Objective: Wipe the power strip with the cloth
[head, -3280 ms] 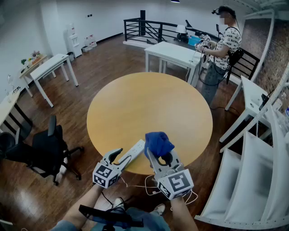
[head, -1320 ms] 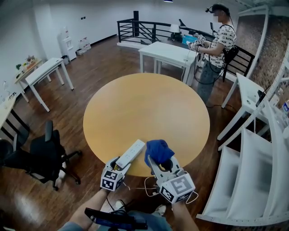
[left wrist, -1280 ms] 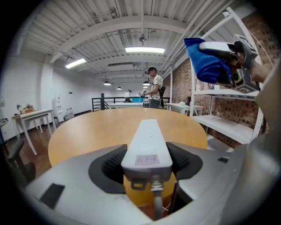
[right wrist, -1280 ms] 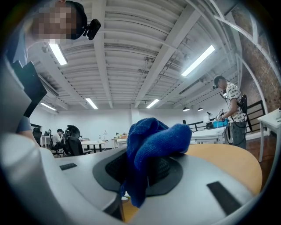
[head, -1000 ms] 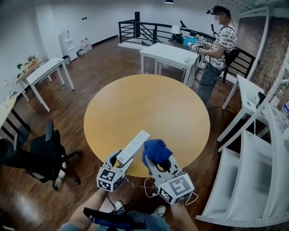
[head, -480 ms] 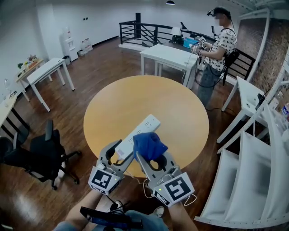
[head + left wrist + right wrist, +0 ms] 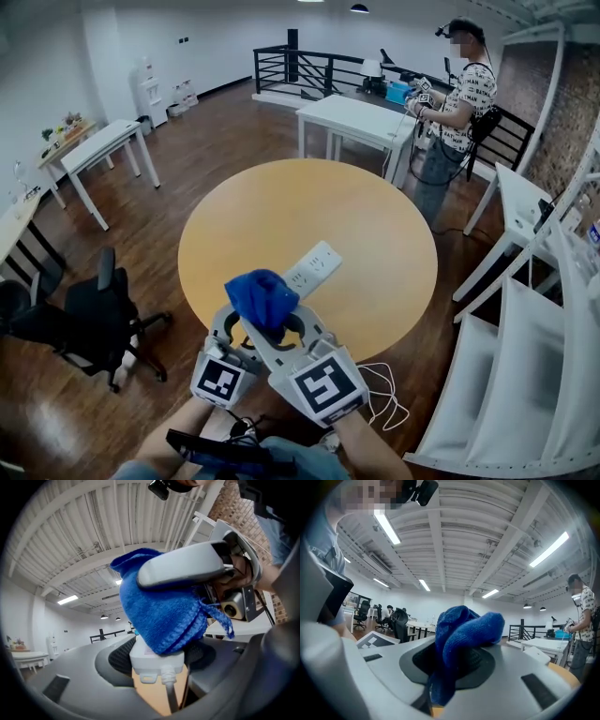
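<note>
Blue cloth pressed on the power strip, one gripper on each.

The left gripper (image 7: pixel 242 330) has its jaws set wide and clamped on the cord end of the white power strip (image 7: pixel 312 267), pads against both its long sides; the cord (image 7: pixel 168 696) drops from between them. The strip's far end reaches out over the round table (image 7: pixel 375 225). The right gripper (image 7: pixel 269 317) pinches the bunched cloth (image 7: pixel 262 296) between narrow jaws. The cloth sits on top of the strip just ahead of the left gripper's fingers (image 7: pixel 117 660), touching it and covering its near part.
</note>
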A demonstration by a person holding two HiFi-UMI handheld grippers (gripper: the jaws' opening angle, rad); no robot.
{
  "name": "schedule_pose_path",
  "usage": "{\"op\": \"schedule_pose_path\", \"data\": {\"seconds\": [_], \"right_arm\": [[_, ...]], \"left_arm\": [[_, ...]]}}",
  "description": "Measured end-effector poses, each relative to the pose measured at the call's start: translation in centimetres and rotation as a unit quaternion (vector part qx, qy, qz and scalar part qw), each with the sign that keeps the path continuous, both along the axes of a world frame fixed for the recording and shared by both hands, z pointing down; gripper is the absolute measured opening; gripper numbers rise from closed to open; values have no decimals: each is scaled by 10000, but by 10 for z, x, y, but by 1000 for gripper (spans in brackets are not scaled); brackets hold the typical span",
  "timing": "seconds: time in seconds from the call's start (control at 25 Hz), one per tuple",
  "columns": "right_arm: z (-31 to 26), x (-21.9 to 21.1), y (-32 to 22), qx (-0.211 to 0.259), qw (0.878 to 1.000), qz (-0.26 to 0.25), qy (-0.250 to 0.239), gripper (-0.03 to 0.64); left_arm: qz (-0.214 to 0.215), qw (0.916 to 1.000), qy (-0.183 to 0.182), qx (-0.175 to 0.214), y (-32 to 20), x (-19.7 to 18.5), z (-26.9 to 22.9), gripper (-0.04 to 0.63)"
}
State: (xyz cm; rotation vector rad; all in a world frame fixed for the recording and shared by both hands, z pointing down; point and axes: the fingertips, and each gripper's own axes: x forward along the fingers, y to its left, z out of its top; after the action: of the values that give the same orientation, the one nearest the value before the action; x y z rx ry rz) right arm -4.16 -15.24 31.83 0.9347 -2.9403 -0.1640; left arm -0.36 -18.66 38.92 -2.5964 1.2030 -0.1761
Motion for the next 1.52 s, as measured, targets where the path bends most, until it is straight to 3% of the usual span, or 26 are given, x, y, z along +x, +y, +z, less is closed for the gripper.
{"op": "schedule_pose_path", "data": {"seconds": [0.2,0.52,0.68,1.08,1.28,1.52], "right_arm": [[1,4,-10,237,9994,159,175,83],[-16,55,-45,323,9964,773,104,83],[-33,86,-64,757,9912,1083,91,83],[-74,151,-94,1147,9739,1959,15,83],[-78,148,-92,1273,9721,1968,-42,83],[-67,117,-78,1326,9785,1578,18,83]], "left_arm": [[-58,10000,68,38,4,-8,-2,282],[-37,9998,144,98,10,-12,-9,282],[12,9997,179,143,14,-10,-15,282],[44,9996,153,212,21,-8,-21,282],[65,9996,167,227,23,-6,-21,282],[30,9997,125,202,21,-6,-18,282]]}}
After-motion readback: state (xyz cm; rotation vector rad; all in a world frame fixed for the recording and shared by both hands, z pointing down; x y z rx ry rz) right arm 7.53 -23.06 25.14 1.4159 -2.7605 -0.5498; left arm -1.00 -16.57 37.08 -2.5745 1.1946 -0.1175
